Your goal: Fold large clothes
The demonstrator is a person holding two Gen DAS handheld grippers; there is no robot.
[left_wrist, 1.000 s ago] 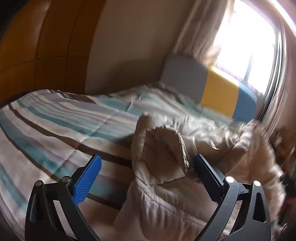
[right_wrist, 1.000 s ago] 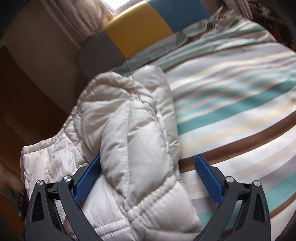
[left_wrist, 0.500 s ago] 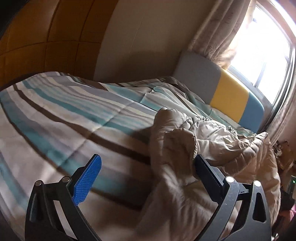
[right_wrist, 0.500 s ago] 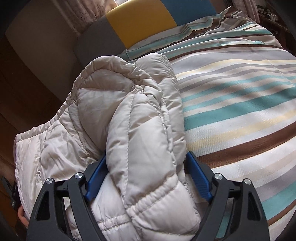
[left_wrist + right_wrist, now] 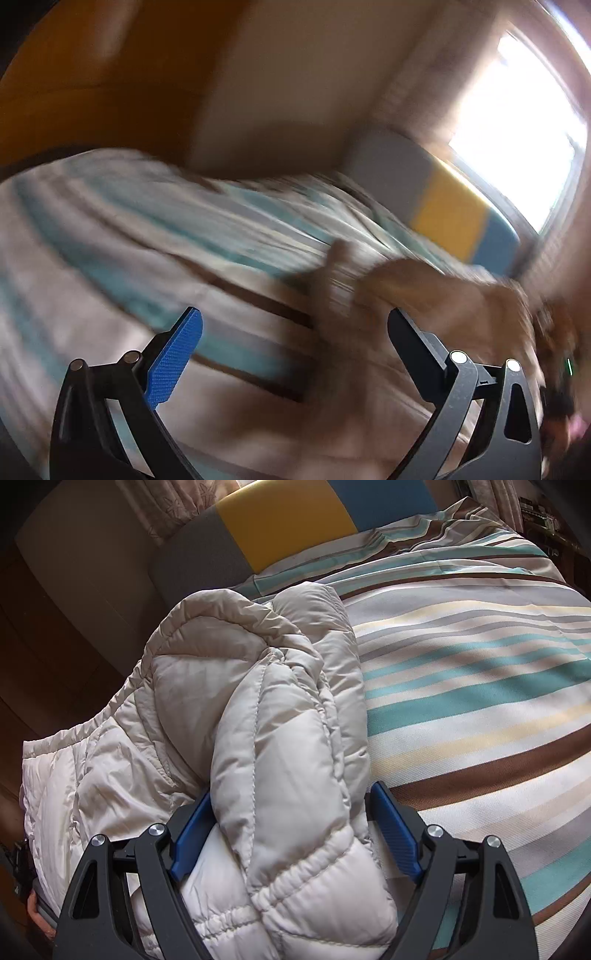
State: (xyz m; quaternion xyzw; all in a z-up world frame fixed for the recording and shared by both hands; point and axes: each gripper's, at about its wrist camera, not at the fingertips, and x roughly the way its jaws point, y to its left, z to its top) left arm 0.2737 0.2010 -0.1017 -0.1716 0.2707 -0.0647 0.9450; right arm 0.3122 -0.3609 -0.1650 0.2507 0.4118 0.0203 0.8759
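Your left wrist view looks low across the striped bedspread (image 5: 155,236), blurred. Your right wrist view tilts down close over it. Both share the colour-block headboard (image 5: 280,520).

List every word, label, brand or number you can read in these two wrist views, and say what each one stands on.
None can be read.
The puffer jacket, the striped bedspread and the colour-block headboard show no lettering.
The left wrist view is too blurred to read anything.
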